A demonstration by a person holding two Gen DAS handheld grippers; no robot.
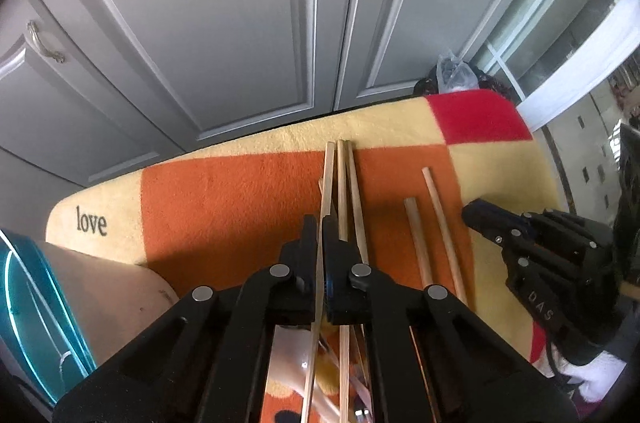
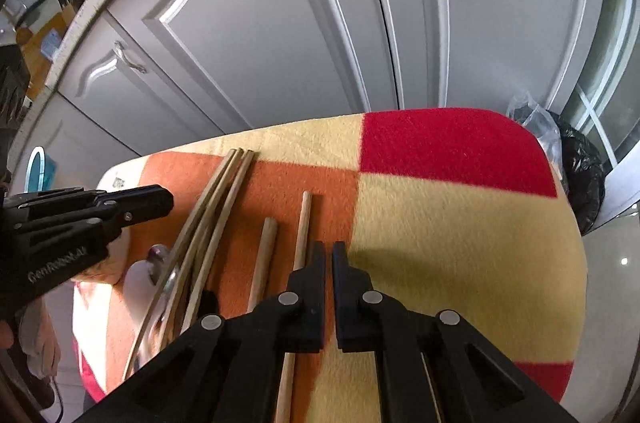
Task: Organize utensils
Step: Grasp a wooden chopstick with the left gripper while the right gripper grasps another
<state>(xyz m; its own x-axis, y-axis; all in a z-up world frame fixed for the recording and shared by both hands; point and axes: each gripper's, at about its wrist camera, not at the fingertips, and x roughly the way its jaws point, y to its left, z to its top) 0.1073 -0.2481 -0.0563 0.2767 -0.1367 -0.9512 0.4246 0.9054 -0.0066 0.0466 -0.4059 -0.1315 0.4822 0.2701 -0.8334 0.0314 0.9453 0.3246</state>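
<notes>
Several wooden chopsticks lie on a checked blanket [image 1: 240, 191]. My left gripper [image 1: 320, 227] is shut on one thin chopstick [image 1: 326, 183] that runs between its jaws, next to a bundle of others [image 1: 348, 179]. Two separate chopsticks [image 1: 438, 219] lie to the right. My right gripper [image 2: 328, 251] is shut and empty, just right of those two chopsticks [image 2: 302, 223]; it shows in the left wrist view [image 1: 474, 213]. The bundle [image 2: 224, 191] and the left gripper [image 2: 160, 201] show at the left in the right wrist view.
Grey cabinet doors [image 1: 224, 23] stand behind the blanket-covered surface [image 2: 460, 243]. A black bag with clear plastic [image 2: 576, 159] sits at the far right. A teal object [image 1: 24, 303] is at the left. Some plastic and metal items [image 2: 156, 263] lie under the bundle.
</notes>
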